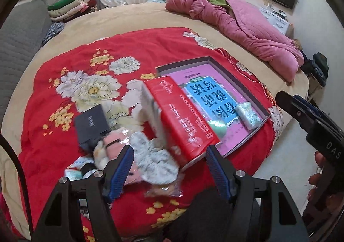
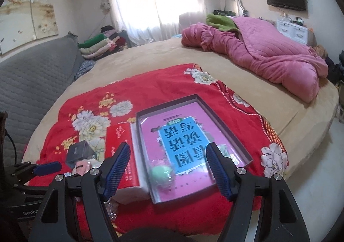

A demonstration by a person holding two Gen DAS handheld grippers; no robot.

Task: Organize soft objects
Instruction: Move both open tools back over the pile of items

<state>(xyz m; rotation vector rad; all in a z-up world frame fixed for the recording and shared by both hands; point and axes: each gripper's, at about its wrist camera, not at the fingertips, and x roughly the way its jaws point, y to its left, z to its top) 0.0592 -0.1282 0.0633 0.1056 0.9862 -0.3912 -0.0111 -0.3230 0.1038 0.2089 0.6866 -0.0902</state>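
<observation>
Here's the pile of soft things: a pink plush piece with a black band (image 1: 111, 141), a pale speckled fabric pouch (image 1: 154, 155) and a crinkly clear packet (image 1: 163, 191), heaped together on the red floral quilt (image 1: 90, 52) right at the left claw's tips, the pouch sitting between its two blue pads. The left claw (image 1: 169, 162) hangs wide open above them, gripping nothing.

Two more soft items are already inside the shallow grey cardboard tray (image 2: 223, 125): one mint-green round ball (image 2: 160, 174) low between the right claw's fingers, and one pale green wrapped tissue pack (image 1: 249, 116), partly hidden behind the right-hand finger in the right wrist view. The right claw (image 2: 168, 164) also stands wide open over the tray, empty.

One pink booklet with a blue title panel (image 2: 182, 140) lines the tray floor. One thick red-covered book (image 1: 187, 117) lies just left of the tray, touching its wall. One small black box (image 1: 91, 124) sits beyond the left claw's left finger.

Farther off, one crumpled pink quilted blanket (image 2: 268, 52) lies well apart on the tan bed sheet (image 2: 150, 56).
</observation>
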